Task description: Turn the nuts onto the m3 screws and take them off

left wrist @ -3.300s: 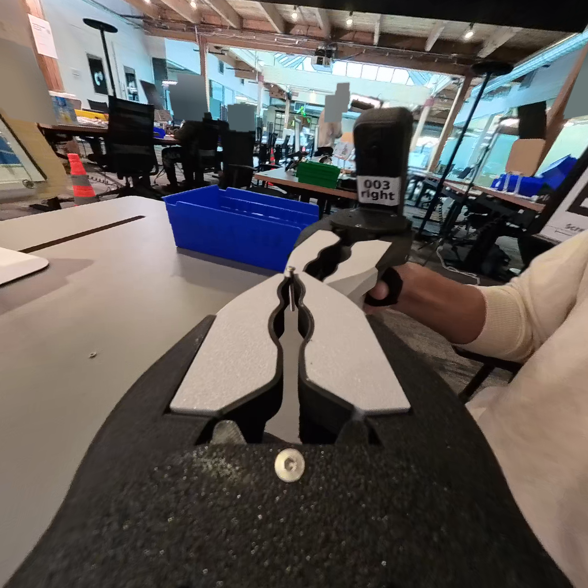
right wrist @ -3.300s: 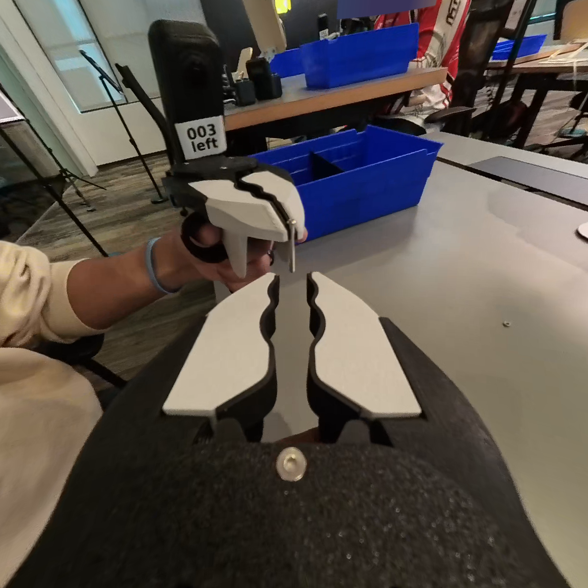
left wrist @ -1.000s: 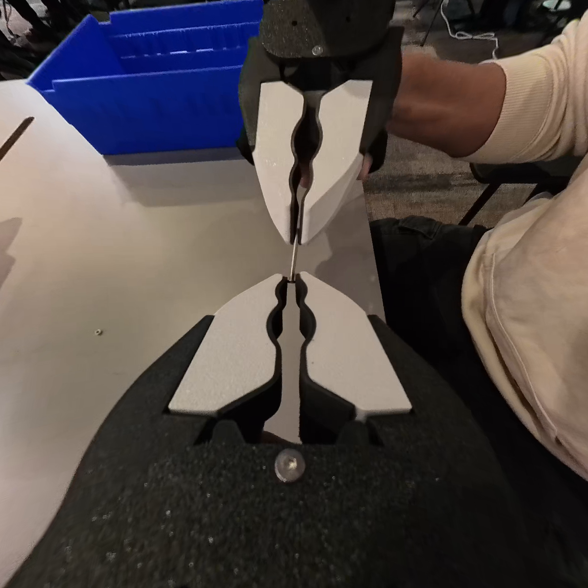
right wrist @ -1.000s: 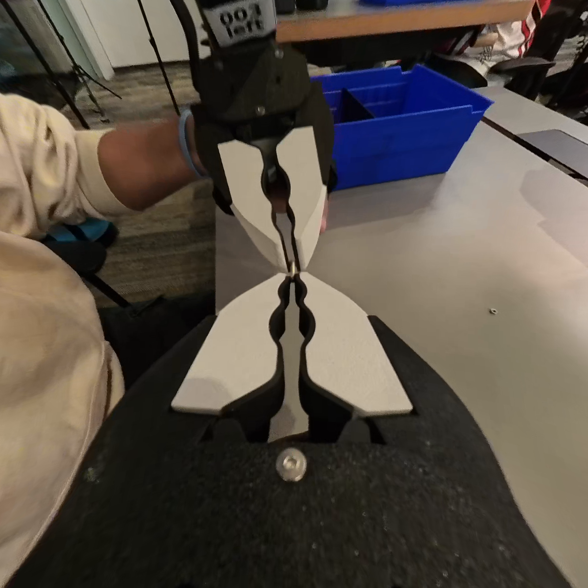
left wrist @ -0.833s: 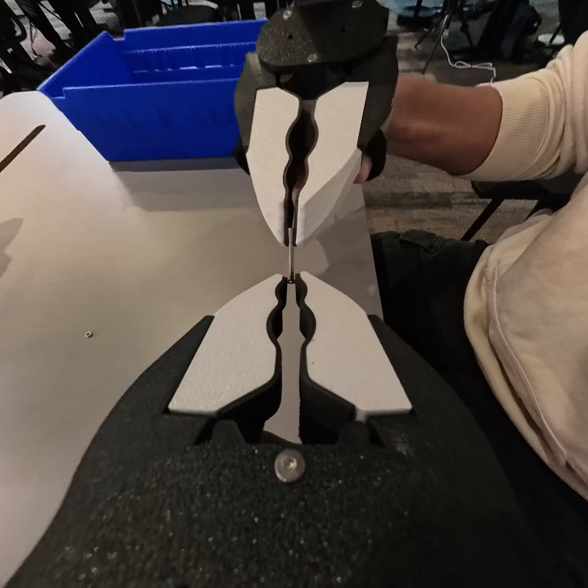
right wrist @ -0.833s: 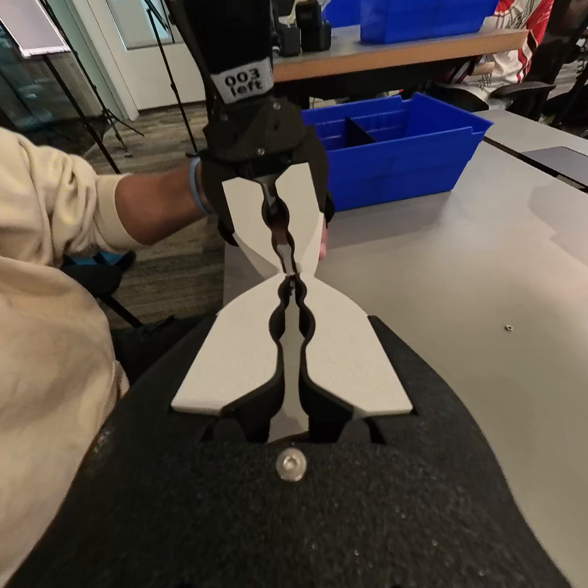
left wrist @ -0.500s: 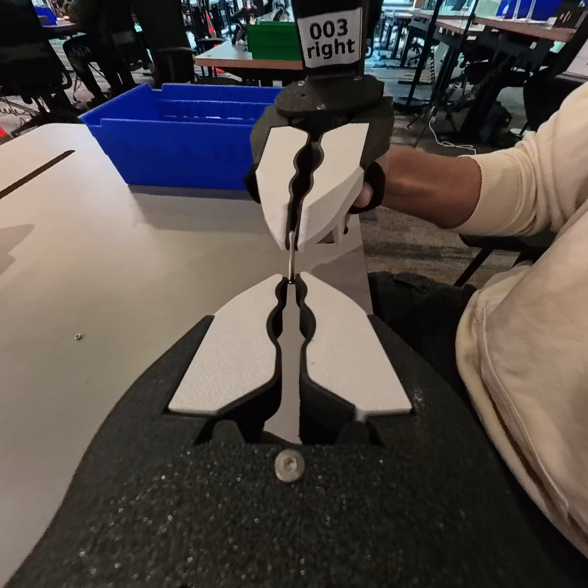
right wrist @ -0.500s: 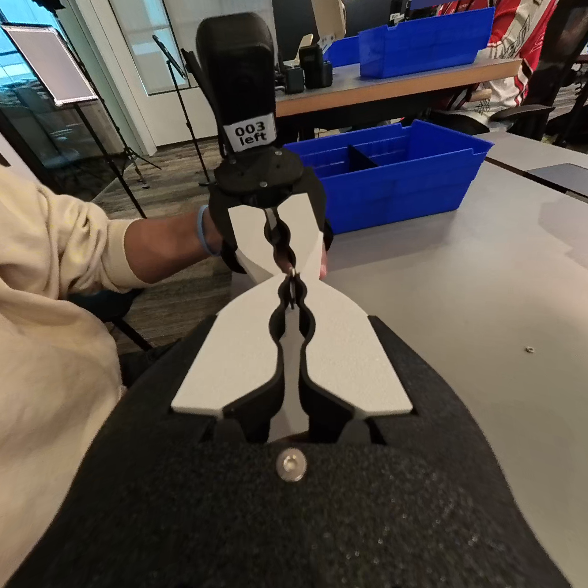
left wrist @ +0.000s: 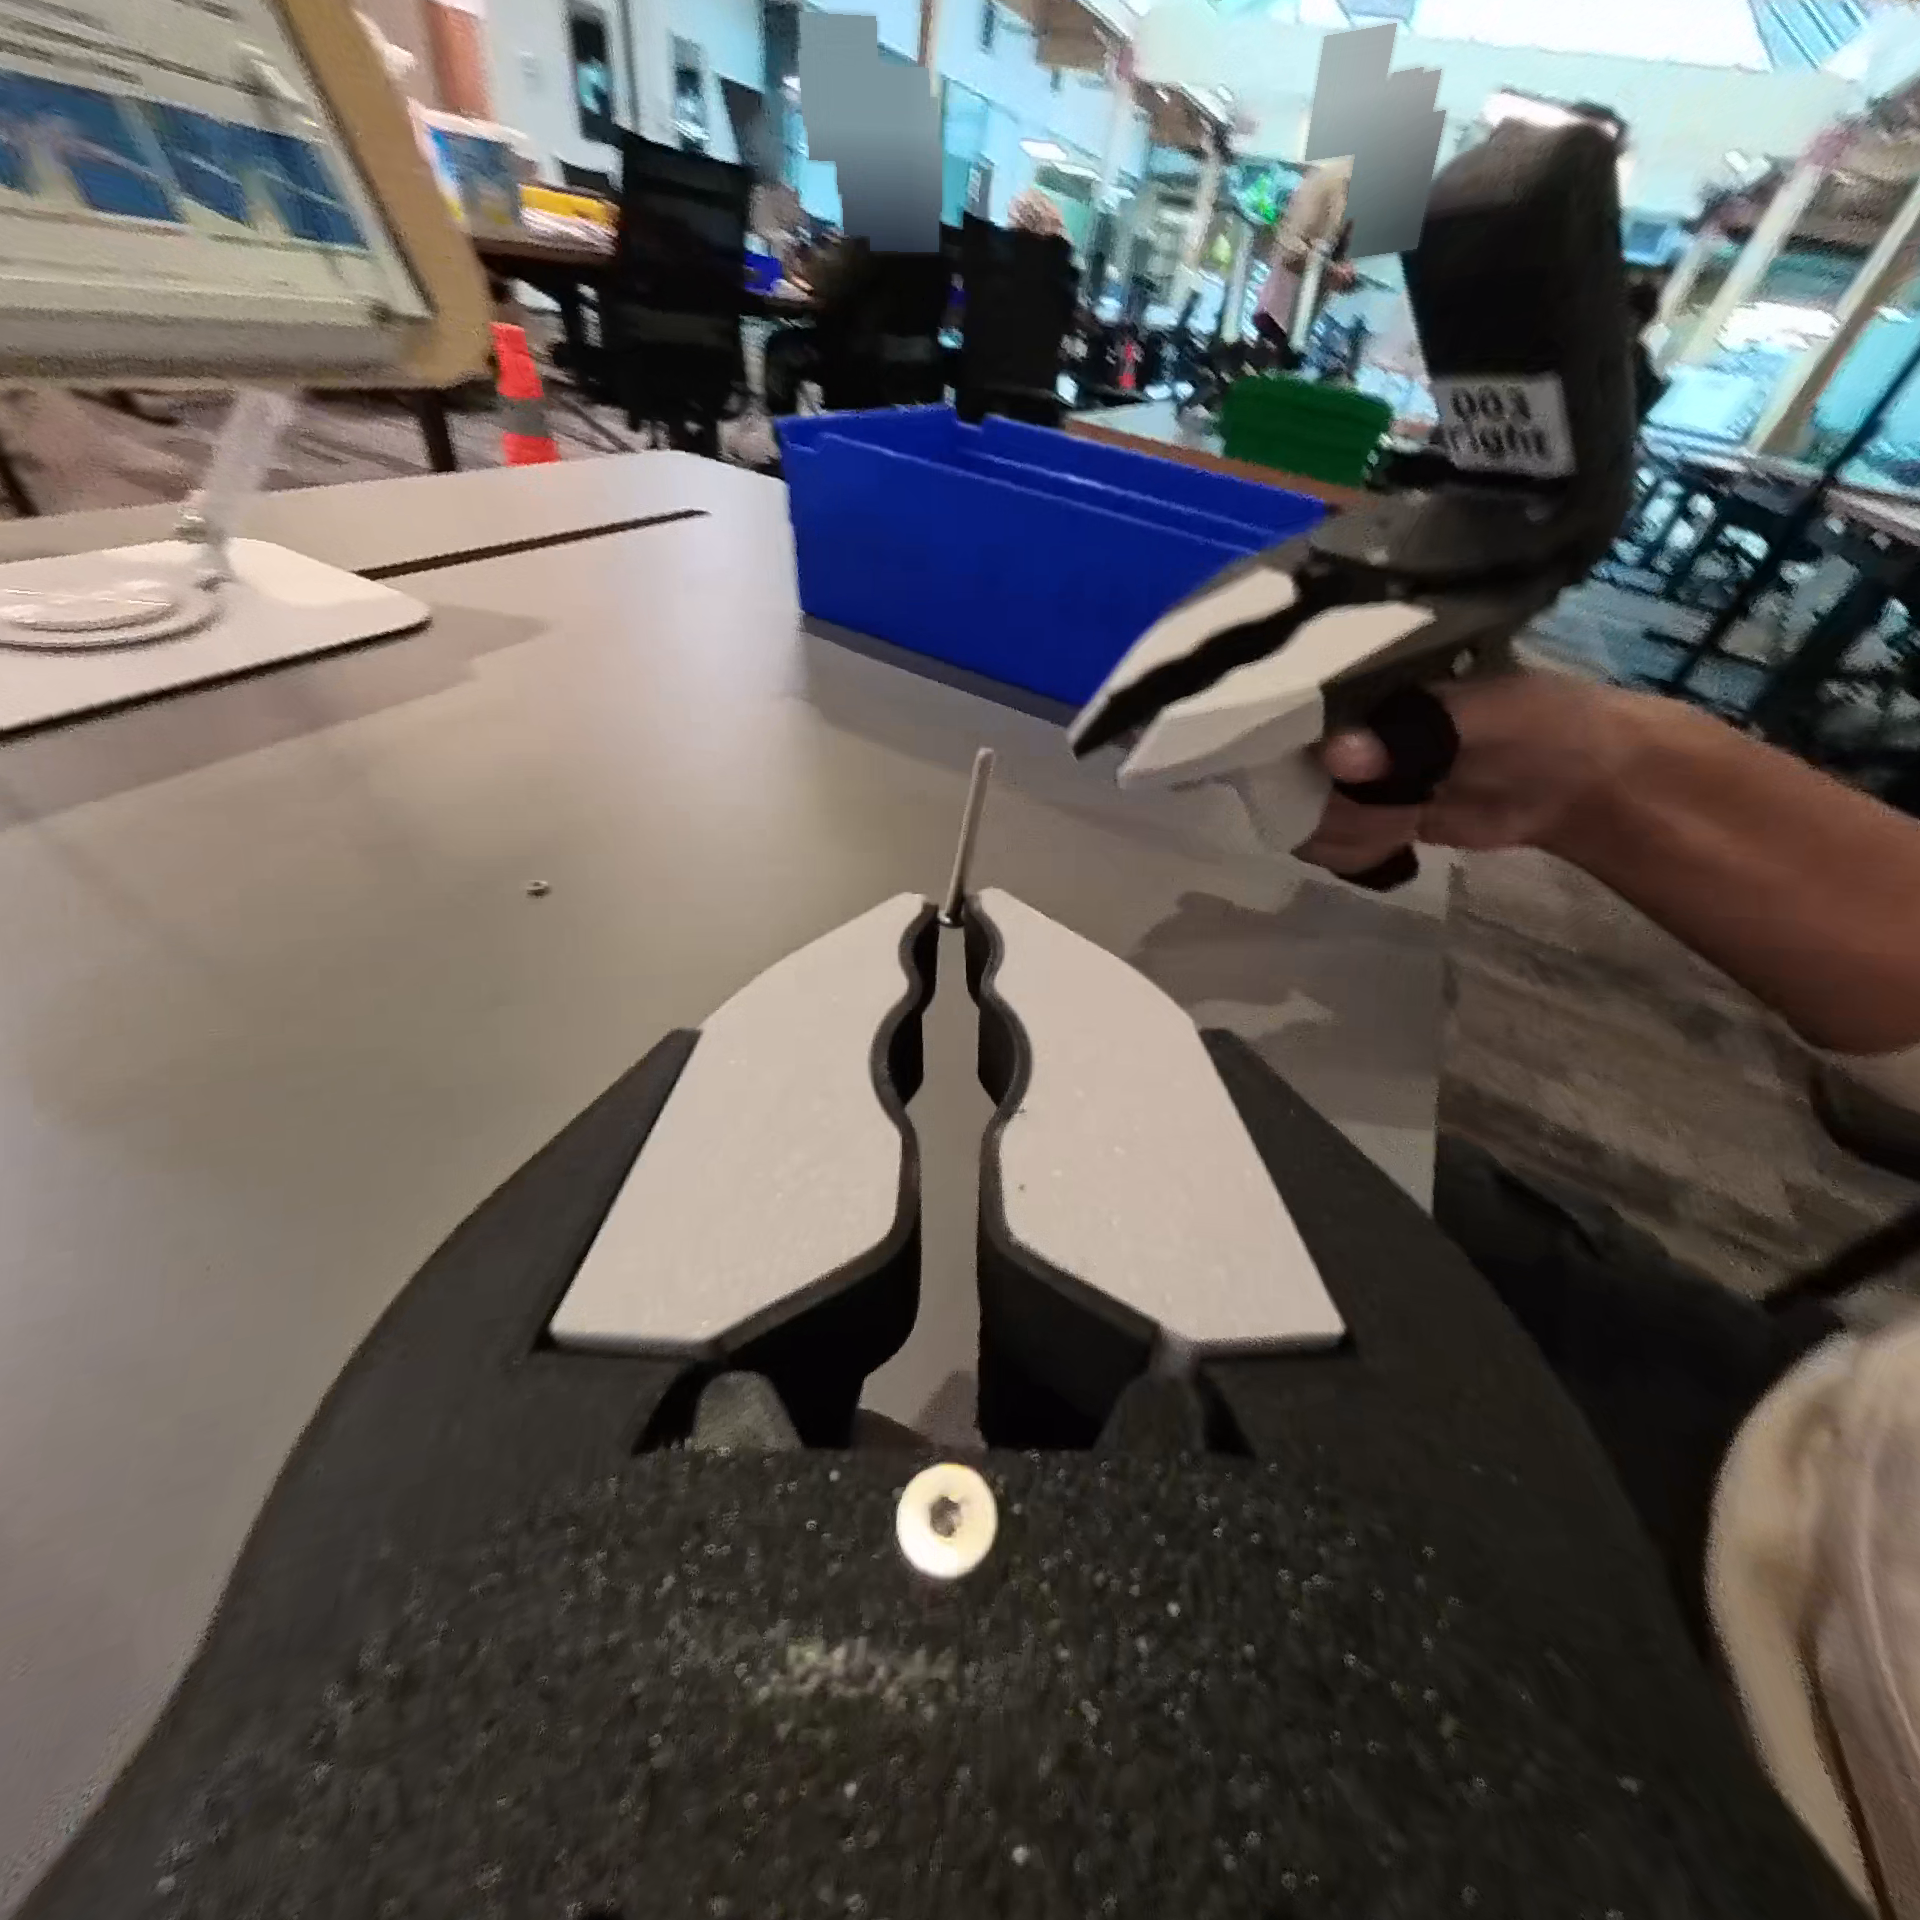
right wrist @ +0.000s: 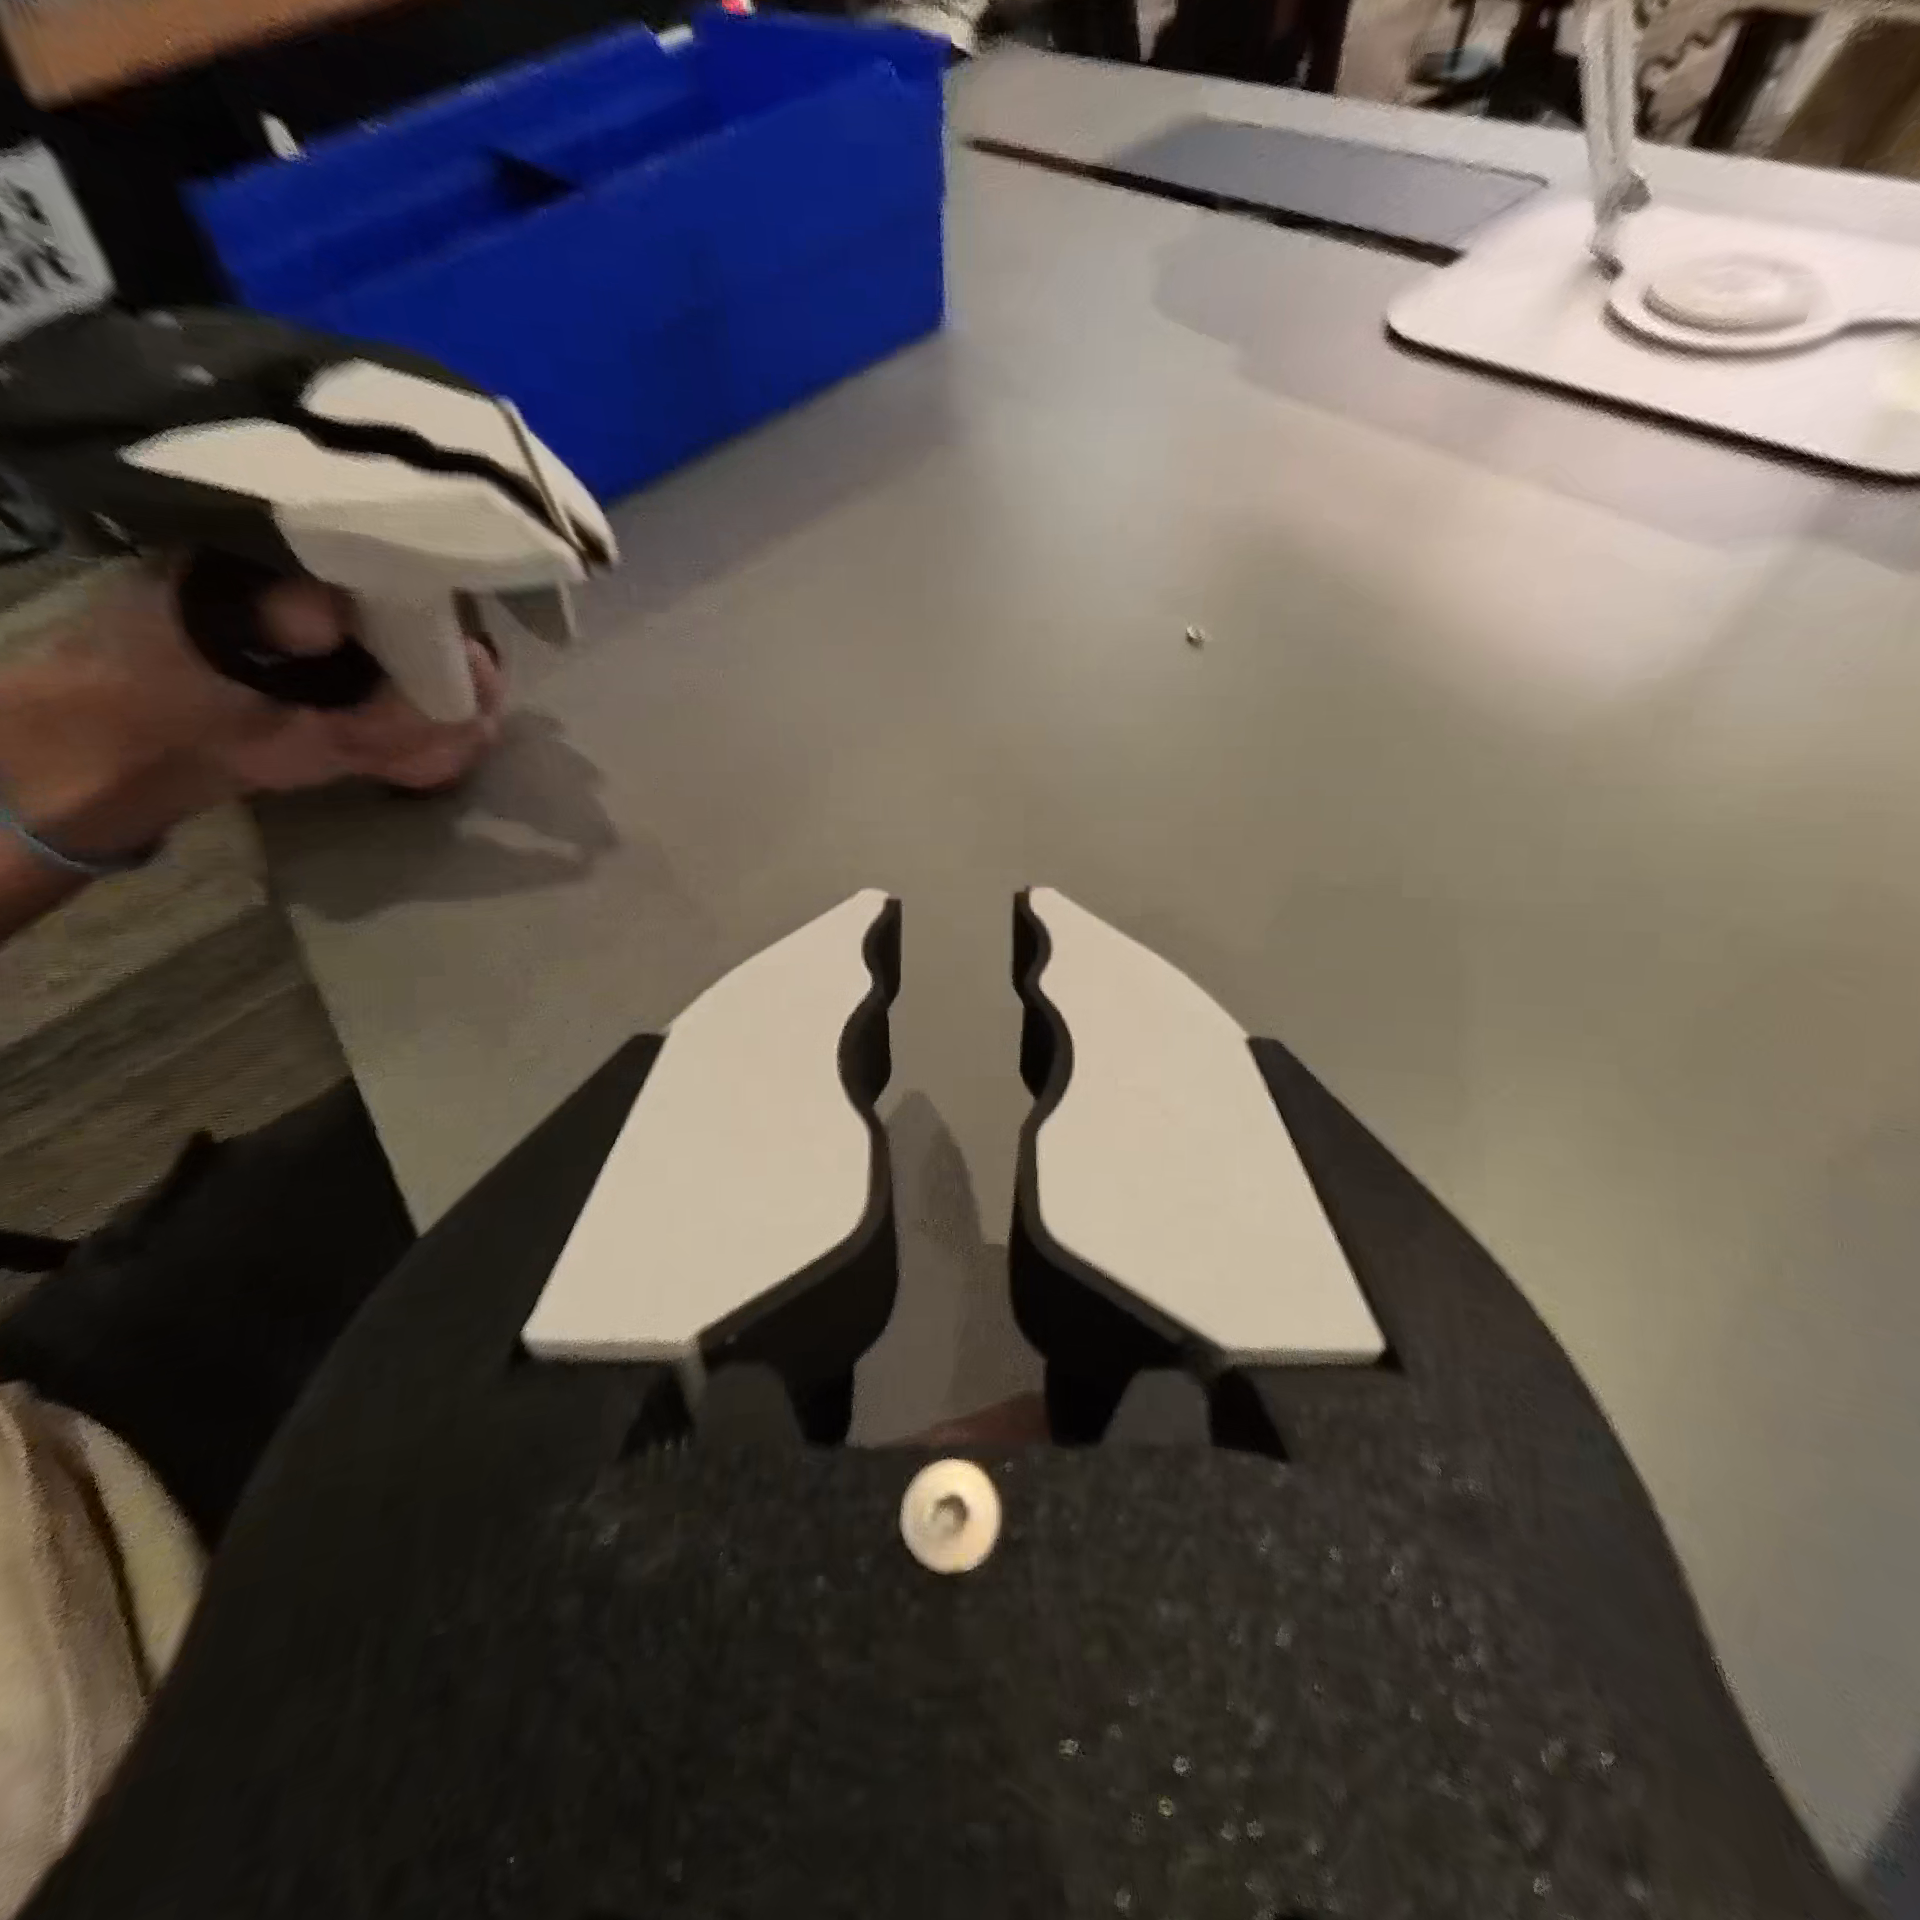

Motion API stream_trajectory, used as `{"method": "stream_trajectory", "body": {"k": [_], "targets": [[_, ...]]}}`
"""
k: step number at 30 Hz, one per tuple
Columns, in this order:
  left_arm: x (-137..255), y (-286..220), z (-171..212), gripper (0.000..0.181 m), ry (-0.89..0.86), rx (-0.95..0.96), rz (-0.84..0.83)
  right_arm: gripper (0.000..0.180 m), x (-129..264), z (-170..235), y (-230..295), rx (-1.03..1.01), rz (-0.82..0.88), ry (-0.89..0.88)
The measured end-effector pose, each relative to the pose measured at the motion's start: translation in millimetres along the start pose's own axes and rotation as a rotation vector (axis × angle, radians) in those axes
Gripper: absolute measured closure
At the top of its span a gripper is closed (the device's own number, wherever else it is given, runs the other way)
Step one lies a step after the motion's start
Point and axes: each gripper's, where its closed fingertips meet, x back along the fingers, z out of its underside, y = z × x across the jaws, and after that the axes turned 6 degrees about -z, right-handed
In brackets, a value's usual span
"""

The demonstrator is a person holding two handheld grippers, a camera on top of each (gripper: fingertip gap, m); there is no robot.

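Note:
My left gripper (left wrist: 957,906) is shut on the base of a thin M3 screw (left wrist: 966,831) that sticks out forward from its tips, above the grey table (left wrist: 416,1039). My right gripper (right wrist: 956,902) is open and empty, its jaws a small gap apart over the table. In the left wrist view it (left wrist: 1101,743) hovers just right of the screw's tip, apart from it. In the right wrist view the left gripper (right wrist: 582,540) sits at the left with the screw (right wrist: 540,473) in its tips. A small loose nut (left wrist: 536,886) (right wrist: 1195,631) lies on the table.
A blue divided bin (left wrist: 1018,561) (right wrist: 623,239) stands at the table's far edge. A white stand base (left wrist: 187,613) (right wrist: 1662,301) lies on the table. The table's near edge (right wrist: 343,997) runs close to both grippers. Chairs and desks fill the background.
The right gripper was shut on the screw's far end, tip to tip with the left. It has let go, opened and drawn away to the side. The left still holds the screw.

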Motion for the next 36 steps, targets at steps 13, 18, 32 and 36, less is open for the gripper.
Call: {"method": "stream_trajectory", "body": {"k": [13, 18, 32, 36], "targets": [[2.1, 16.1, 4.3, 0.176, 0.038, 0.102, -0.05, 0.149, -9.2, 13.9, -10.2, 0.083, 0.074, 0.1], [12.0, 26.3, 14.4, 0.177, 0.09, 0.144, -0.142, 0.15, -35.7, -8.2, -45.7, 0.292, 0.094, 0.26], [18.3, 24.8, 8.3, 0.176, 0.032, 0.125, -0.141, 0.161, -149.6, -11.8, -101.0, 0.198, -0.095, 0.367], [18.4, 24.8, 8.4, 0.177, 0.033, 0.149, -0.12, 0.162, -153.0, -15.4, -100.3, 0.181, -0.11, 0.352]]}}
